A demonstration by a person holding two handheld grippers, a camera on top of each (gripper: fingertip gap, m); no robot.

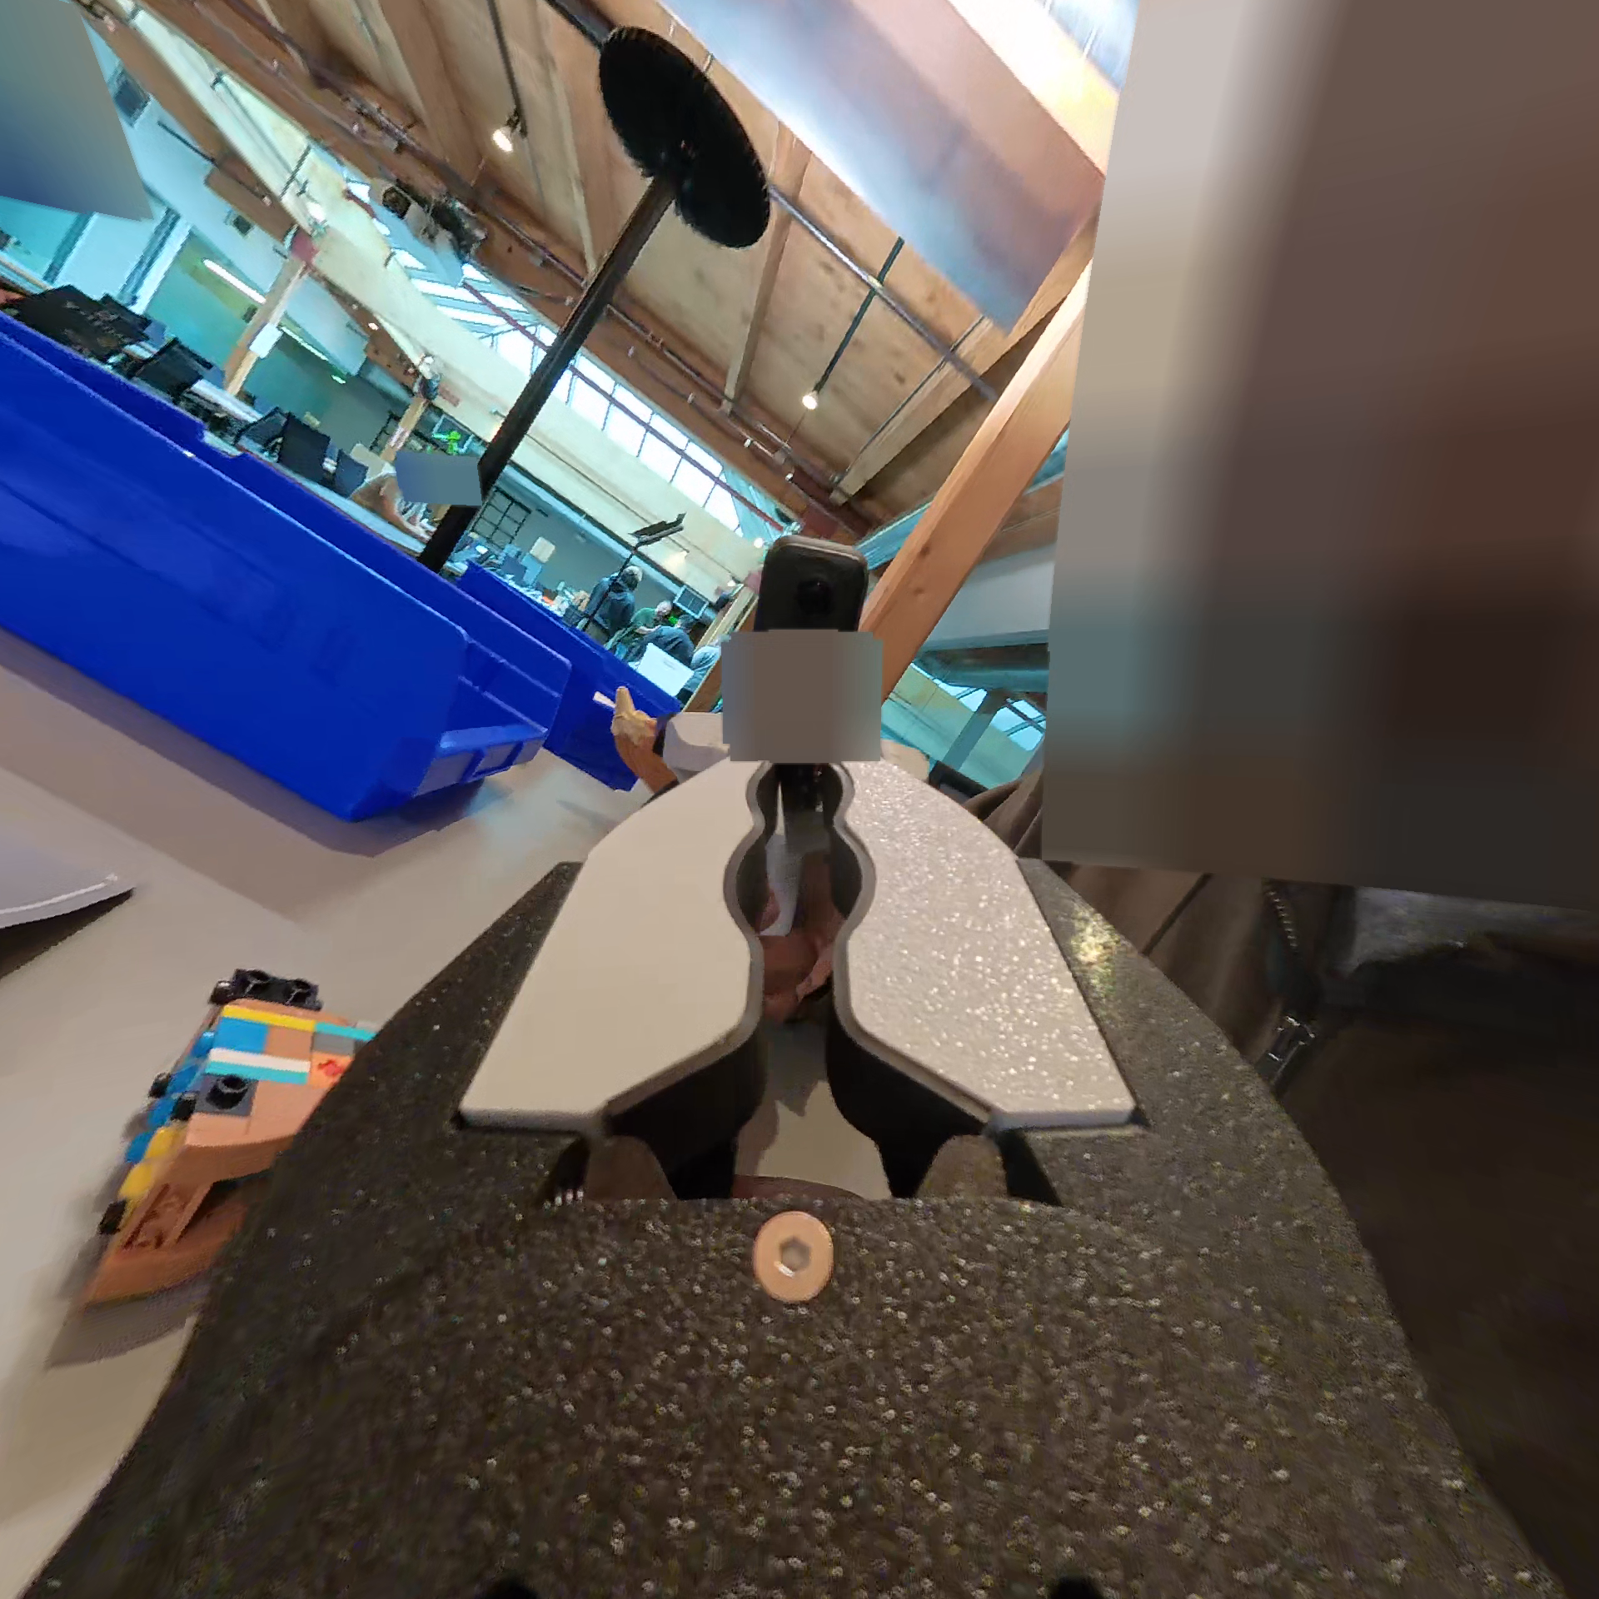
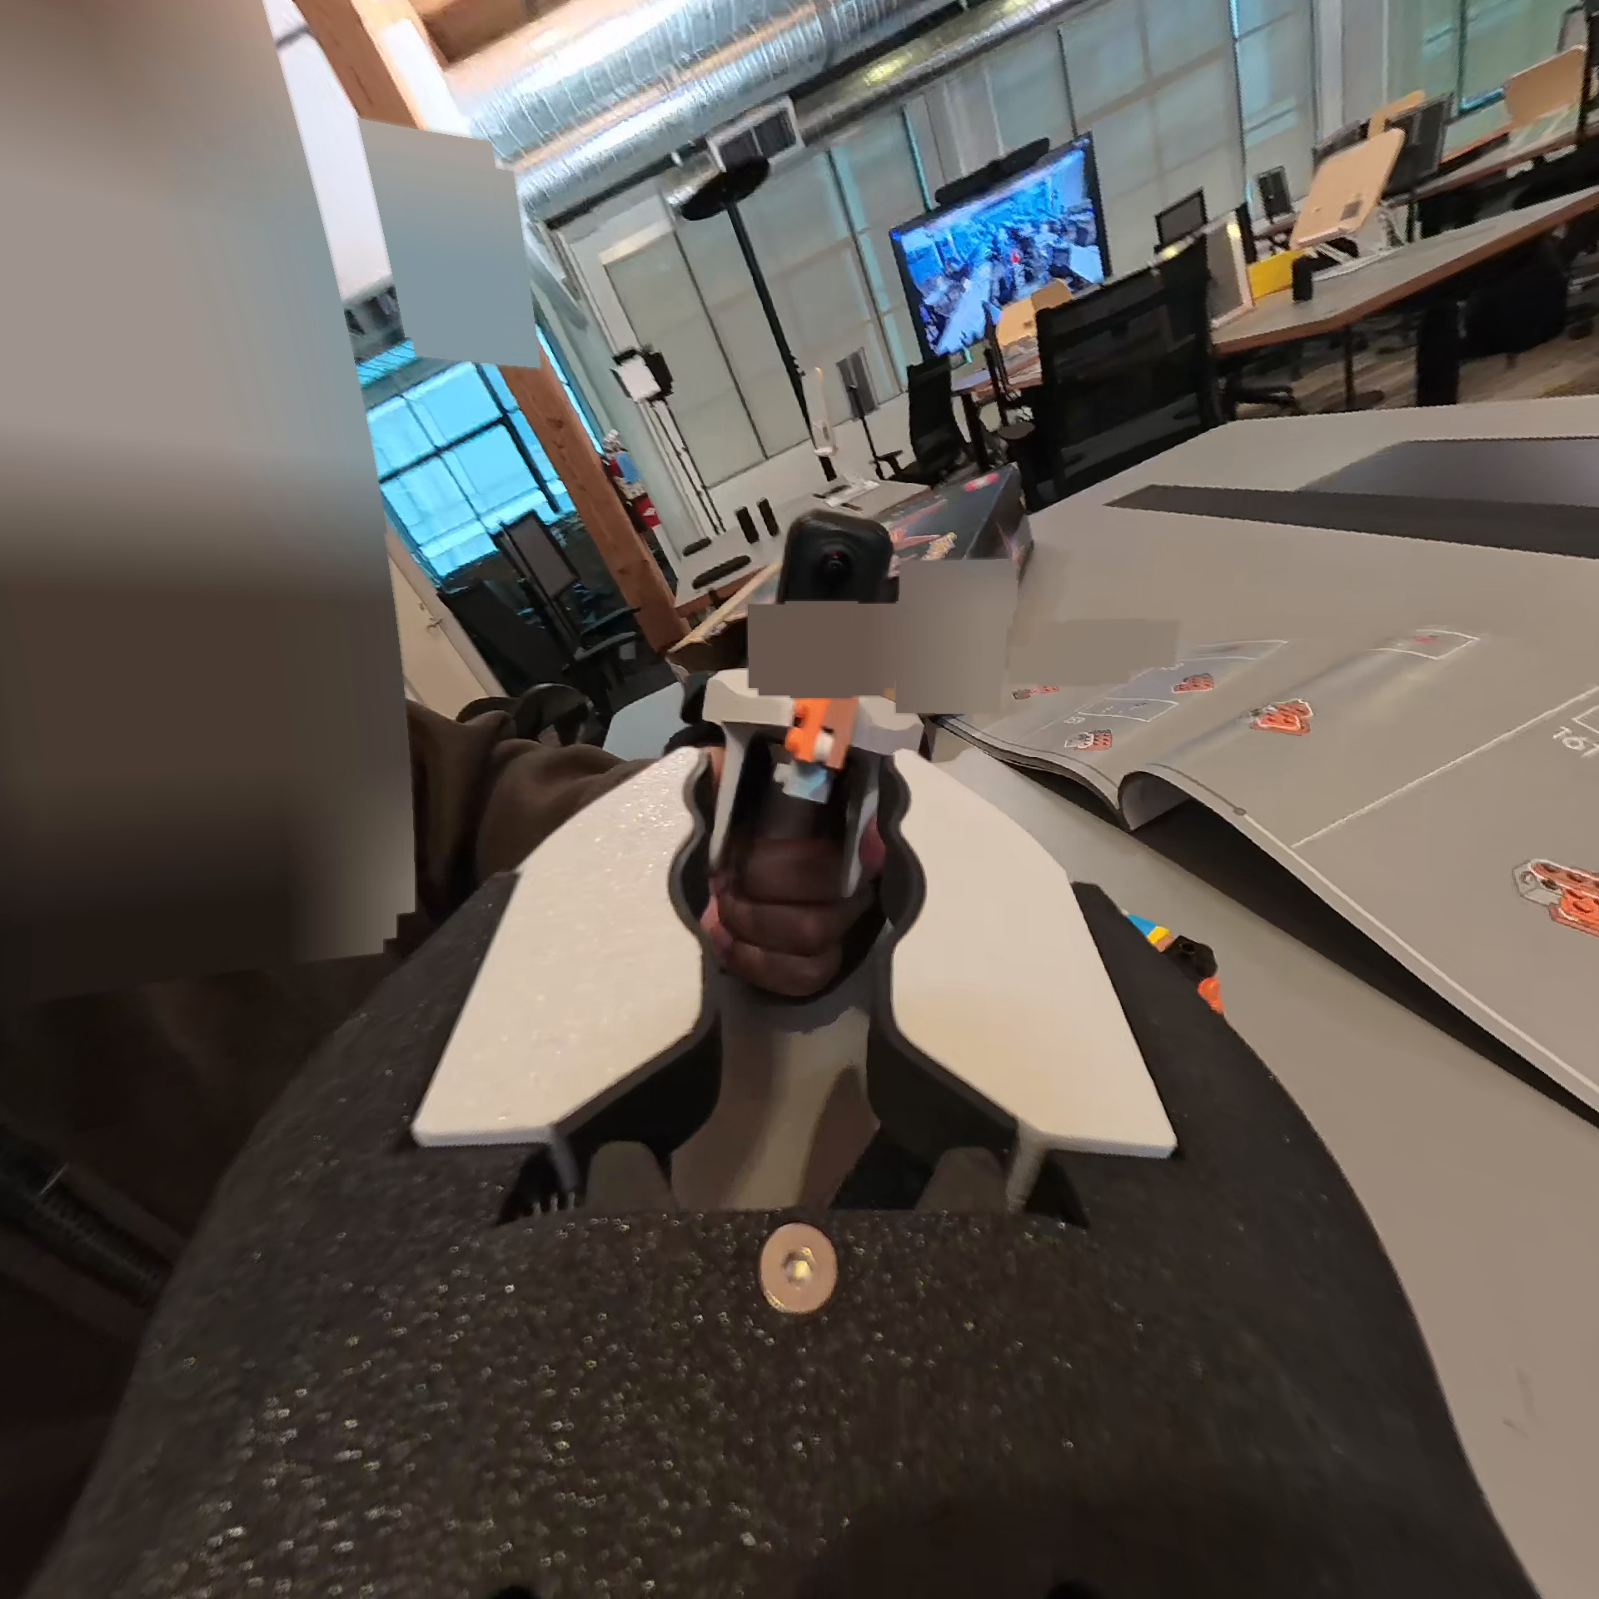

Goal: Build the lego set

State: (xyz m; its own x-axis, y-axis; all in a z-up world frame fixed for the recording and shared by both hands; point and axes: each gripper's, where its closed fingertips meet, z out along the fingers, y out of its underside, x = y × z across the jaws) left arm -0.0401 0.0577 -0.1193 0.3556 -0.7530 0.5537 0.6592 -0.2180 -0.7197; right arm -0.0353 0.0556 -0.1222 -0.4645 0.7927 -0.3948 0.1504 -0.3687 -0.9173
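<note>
My left gripper (image 1: 803, 779) is held up off the table, its jaws nearly shut. In the right wrist view it faces me (image 2: 805, 779) and is shut on a small orange, tan and white lego piece (image 2: 813, 742). A hand (image 2: 779, 934) grips its handle. My right gripper (image 2: 796, 783) points at it with its jaws apart and nothing between them. A partly built lego model (image 1: 225, 1125) in tan, blue and yellow lies on the grey table (image 1: 130, 952), left of my left gripper. A corner of the model (image 2: 1181, 956) shows beside my right gripper.
Two blue bins (image 1: 216, 606) stand at the back left, with a tan lego part (image 1: 638, 735) beside them. An open instruction booklet (image 2: 1298, 779) lies on the right and a lego box (image 2: 978, 519) behind it. A person's dark sleeve (image 2: 519, 805) is close on the left. Left and right tips are no more than a few centimetres apart.
</note>
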